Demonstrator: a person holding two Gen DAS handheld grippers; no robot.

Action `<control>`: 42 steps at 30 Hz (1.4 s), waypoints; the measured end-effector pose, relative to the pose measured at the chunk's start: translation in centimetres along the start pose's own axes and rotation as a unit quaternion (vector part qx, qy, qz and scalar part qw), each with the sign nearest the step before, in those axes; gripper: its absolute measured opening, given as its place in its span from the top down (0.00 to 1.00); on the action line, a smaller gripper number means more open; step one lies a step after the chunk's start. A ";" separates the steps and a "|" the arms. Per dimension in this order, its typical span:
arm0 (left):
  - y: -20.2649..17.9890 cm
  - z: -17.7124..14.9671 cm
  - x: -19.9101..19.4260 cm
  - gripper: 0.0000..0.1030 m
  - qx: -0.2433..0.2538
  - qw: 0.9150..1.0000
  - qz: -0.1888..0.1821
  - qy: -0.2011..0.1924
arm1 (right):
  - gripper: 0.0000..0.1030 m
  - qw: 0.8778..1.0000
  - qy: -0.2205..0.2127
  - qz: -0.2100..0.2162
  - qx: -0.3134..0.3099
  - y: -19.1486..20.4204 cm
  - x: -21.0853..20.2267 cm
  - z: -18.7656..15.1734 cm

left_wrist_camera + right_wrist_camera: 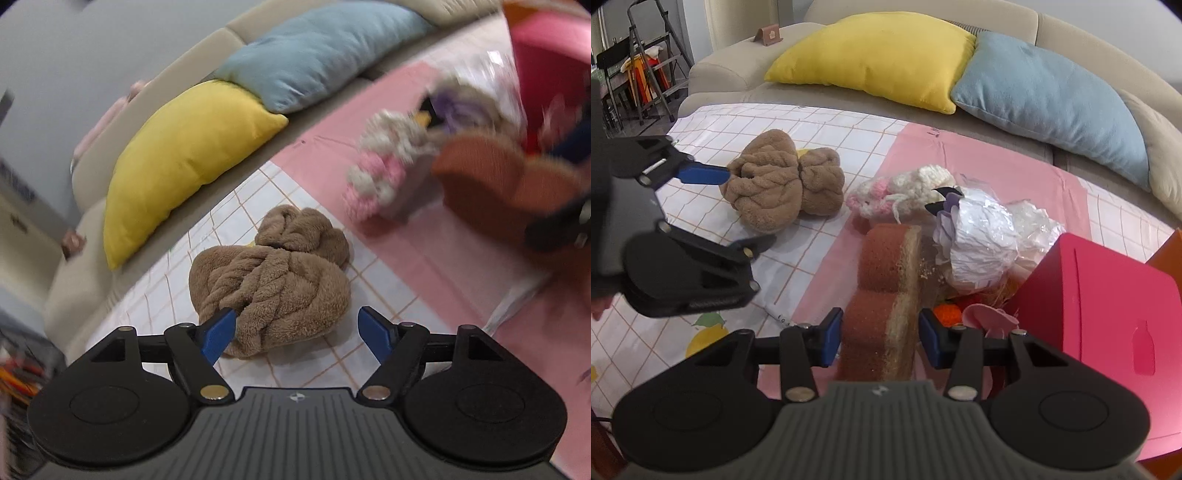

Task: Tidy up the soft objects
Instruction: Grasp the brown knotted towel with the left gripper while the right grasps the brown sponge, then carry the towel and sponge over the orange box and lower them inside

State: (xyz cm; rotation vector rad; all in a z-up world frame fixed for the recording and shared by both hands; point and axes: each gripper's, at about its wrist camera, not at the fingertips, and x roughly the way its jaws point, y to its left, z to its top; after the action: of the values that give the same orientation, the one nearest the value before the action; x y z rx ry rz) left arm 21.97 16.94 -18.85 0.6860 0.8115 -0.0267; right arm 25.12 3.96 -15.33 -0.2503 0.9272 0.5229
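A brown knotted plush (273, 273) lies on the checked cloth (373, 273). My left gripper (299, 328) is open wide just in front of it. Its left fingertip (221, 328) touches the plush's near side and the right one stands apart. In the right wrist view the same plush (775, 184) lies at the left, with the left gripper (738, 210) open beside it. My right gripper (881, 338) is shut on a bread-shaped plush (886, 280), rust brown with a tan edge. That plush (491, 173) shows blurred in the left wrist view.
A yellow pillow (879, 51) and a blue pillow (1052, 99) lean on the beige sofa (716, 74). A pink-and-white crochet toy (901, 192), a plastic-wrapped bundle (982, 236) and an orange crochet piece (947, 314) lie on the pink cloth (1008, 166). A pink box (1108, 314) stands right.
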 end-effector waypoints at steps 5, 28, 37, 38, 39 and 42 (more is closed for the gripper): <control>-1.5 0.1 2.4 0.16 0.059 0.997 0.034 0.018 | 0.57 1.000 0.005 0.006 -0.002 0.1 0.3 0.0; 0.2 1.8 -2.4 0.78 -0.036 0.998 0.053 0.010 | 0.70 1.000 -0.012 0.013 0.014 -0.9 -1.7 0.3; 1.1 2.0 -9.6 0.79 -0.157 0.987 0.005 -0.024 | 0.70 0.998 -0.051 0.032 0.008 -0.7 -5.8 -0.1; 1.2 2.0 -10.5 0.79 -0.172 0.985 0.000 -0.026 | 0.70 0.998 -0.055 0.034 0.007 -0.7 -6.3 -0.2; 1.3 2.0 -11.2 0.79 -0.186 0.982 -0.005 -0.029 | 0.70 0.998 -0.058 0.036 0.007 -0.8 -6.8 -0.3; 1.3 2.0 -13.4 0.79 -0.231 0.972 -0.022 -0.038 | 0.70 0.996 -0.071 0.046 0.007 -1.0 -8.7 -0.9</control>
State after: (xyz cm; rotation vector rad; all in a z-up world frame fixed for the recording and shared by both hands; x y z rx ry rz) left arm 14.20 13.70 -8.11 0.2247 0.7233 0.0936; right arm 20.81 -0.04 -8.81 -0.1574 0.8066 0.6105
